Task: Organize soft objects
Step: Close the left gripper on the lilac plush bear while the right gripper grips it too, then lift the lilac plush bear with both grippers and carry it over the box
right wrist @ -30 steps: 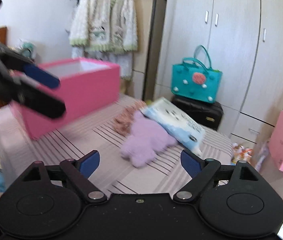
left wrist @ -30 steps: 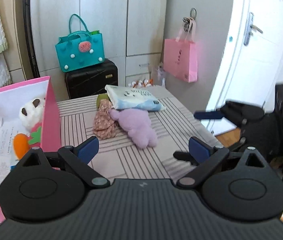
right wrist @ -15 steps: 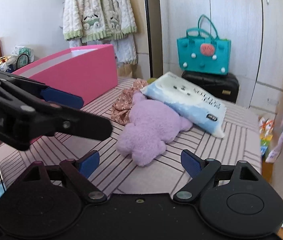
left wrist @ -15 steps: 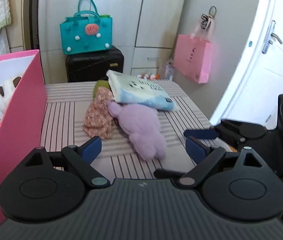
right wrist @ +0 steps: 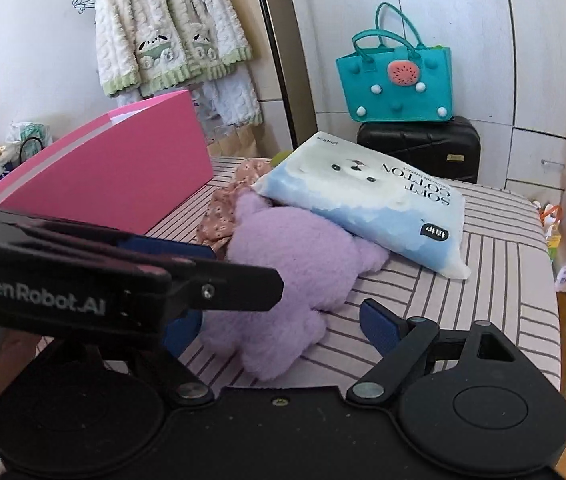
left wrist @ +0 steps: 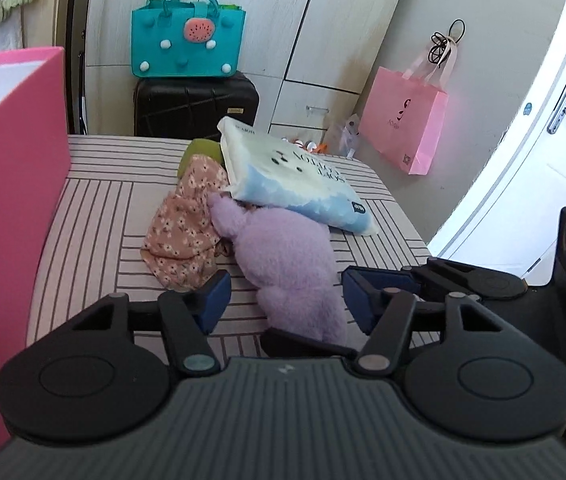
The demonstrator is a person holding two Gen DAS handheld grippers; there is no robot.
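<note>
A purple plush toy (left wrist: 283, 252) lies on the striped table (left wrist: 95, 216), its top tucked under a blue and white tissue pack (left wrist: 299, 184). A floral cloth (left wrist: 187, 224) lies against its left side, with something green (left wrist: 199, 152) behind. My left gripper (left wrist: 287, 302) straddles the plush's near end. Its jaws are closing and the blue pads stand just off the fur. My right gripper (right wrist: 279, 332) comes at the same plush (right wrist: 295, 268) from the other side. Its jaws are closing slightly, wide around the near end, and the left pad is partly hidden.
A tall pink box (left wrist: 11, 184) stands at the table's left edge, close to my left gripper. Behind the table a teal bag (left wrist: 187, 36) sits on a black suitcase (left wrist: 195, 104). A pink paper bag (left wrist: 407, 128) hangs by the door. Knitwear (right wrist: 167, 36) hangs on the wall.
Both grippers have moved forward and down to the purple plush. The left jaws have narrowed around its near end. The left gripper now crosses the right wrist view much closer.
</note>
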